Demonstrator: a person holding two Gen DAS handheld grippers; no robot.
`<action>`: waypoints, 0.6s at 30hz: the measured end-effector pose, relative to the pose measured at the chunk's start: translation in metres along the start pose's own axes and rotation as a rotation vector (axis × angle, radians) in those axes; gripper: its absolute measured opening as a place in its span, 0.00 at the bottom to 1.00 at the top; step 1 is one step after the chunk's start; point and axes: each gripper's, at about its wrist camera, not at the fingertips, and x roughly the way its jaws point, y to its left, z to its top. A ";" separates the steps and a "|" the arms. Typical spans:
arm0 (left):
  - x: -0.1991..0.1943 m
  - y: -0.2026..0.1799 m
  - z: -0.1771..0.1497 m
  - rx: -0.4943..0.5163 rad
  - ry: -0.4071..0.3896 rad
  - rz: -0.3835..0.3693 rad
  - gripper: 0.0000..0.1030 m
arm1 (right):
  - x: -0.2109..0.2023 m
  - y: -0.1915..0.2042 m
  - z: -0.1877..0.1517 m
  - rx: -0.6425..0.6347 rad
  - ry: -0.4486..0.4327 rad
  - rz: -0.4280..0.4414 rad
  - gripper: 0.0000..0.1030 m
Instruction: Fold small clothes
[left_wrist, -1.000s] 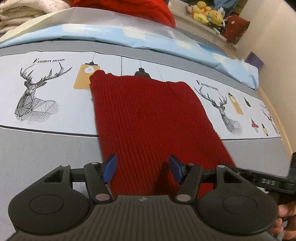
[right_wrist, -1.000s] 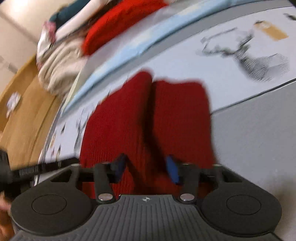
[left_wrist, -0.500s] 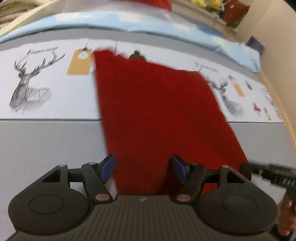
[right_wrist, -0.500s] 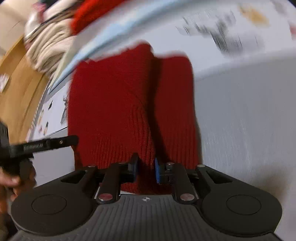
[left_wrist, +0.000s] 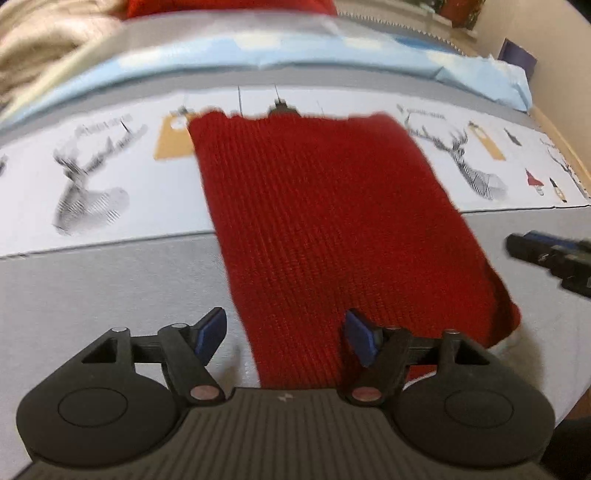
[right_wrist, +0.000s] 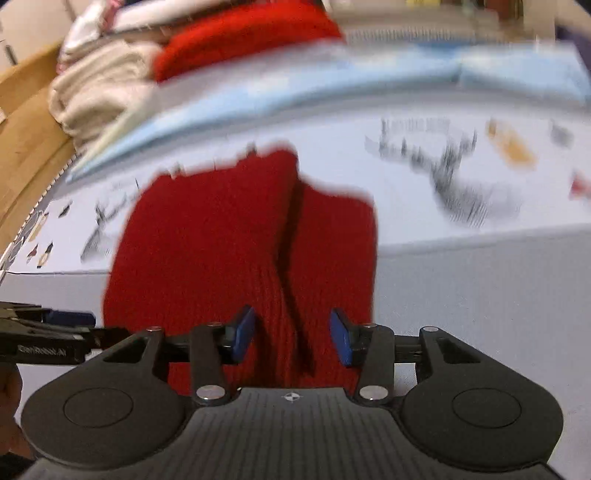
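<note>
Both grippers spread wide over a red sweater.
The left gripper (left_wrist: 284, 334) straddles the sweater's (left_wrist: 325, 221) near left edge; the right gripper (right_wrist: 291, 338) brackets a lengthwise crease. The sweater lies flat on the bedsheet (left_wrist: 110, 288), running toward 12 o'clock. Blurred piles, perhaps folded clothes (right_wrist: 99, 85), sit at 11.

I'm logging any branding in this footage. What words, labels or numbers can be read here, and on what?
"CoriRobot.AI", roughly; blurred, so spelling is uncertain: on the left gripper body, seen from the right wrist view.
Printed caption above the deer on the bed sheet: too blurred to read.
Red knit garment: no text visible.
</note>
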 end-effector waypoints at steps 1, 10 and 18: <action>-0.011 -0.002 0.000 0.002 -0.021 0.017 0.80 | -0.015 0.003 0.002 -0.016 -0.030 -0.015 0.47; -0.124 -0.019 -0.063 -0.045 -0.214 0.085 0.91 | -0.135 0.012 -0.038 0.020 -0.220 -0.087 0.83; -0.171 -0.044 -0.140 -0.081 -0.290 0.104 0.91 | -0.170 0.037 -0.100 -0.046 -0.234 -0.136 0.91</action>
